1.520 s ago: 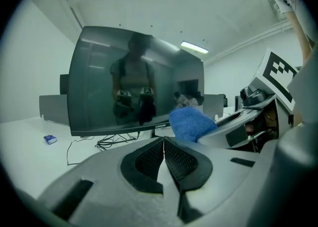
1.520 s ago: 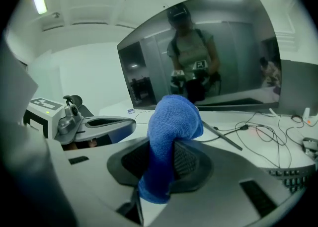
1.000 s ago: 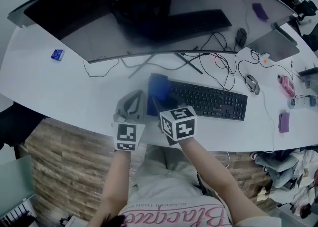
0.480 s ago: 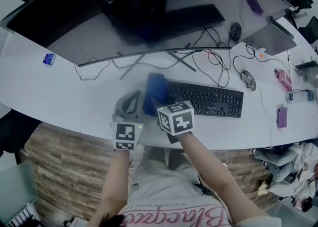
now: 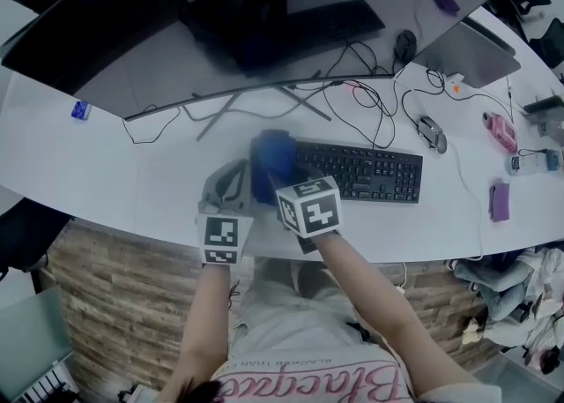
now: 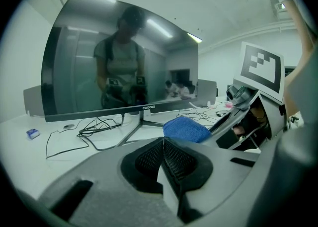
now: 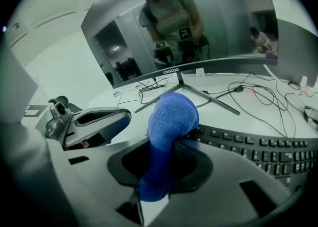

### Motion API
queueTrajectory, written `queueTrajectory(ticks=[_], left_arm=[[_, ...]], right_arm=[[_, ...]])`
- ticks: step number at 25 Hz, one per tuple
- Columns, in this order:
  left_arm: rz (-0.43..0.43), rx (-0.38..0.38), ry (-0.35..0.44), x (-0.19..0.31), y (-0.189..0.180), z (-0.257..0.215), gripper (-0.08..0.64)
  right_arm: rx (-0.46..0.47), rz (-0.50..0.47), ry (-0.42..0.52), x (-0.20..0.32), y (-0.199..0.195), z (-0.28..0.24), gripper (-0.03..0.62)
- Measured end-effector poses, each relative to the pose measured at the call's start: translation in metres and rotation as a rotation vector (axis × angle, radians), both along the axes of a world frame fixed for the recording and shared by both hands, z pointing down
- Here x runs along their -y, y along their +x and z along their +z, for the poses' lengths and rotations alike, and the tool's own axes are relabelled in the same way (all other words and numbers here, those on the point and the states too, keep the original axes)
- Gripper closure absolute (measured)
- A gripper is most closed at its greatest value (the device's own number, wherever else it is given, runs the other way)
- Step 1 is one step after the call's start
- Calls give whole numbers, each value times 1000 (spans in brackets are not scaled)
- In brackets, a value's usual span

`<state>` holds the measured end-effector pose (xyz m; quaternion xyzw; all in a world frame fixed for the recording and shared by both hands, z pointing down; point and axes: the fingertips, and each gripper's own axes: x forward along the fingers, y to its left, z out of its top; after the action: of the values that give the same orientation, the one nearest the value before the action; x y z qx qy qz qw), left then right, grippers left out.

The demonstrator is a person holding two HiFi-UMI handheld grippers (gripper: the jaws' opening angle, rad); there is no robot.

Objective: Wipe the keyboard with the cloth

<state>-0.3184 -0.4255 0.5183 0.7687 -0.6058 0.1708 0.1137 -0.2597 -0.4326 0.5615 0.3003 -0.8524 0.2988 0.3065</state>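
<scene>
Blue cloth (image 5: 271,156) pinched between the jaws of the right gripper (image 5: 286,182), its bunched end held over the left end of the black keyboard (image 5: 370,174), left gripper (image 5: 231,182) held just beside, jaws pressed together, nothing clamped.

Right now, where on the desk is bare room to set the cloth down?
Widest bare desk lies left of the left gripper, out to the small blue box. A smaller, cable-crossed patch sits between keyboard and purple case. Behind the keyboard, cables and a mouse crowd it.

Blue cloth (image 7: 169,121), black keyboard (image 5: 366,172), white desk (image 5: 106,172)
</scene>
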Motion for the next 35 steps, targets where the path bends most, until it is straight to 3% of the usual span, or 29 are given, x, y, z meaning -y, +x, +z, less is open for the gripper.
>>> queueTrajectory(ticks=[11, 25, 35], left_arm=[[36, 25, -7, 4, 58, -5, 554], [71, 22, -84, 11, 134, 9, 555], [81, 39, -66, 19, 176, 0, 554]], right_arm=[[-6, 25, -7, 11, 62, 0, 503], [-78, -22, 39, 21, 139, 2, 503], [-109, -17, 25, 29, 194, 2, 503]])
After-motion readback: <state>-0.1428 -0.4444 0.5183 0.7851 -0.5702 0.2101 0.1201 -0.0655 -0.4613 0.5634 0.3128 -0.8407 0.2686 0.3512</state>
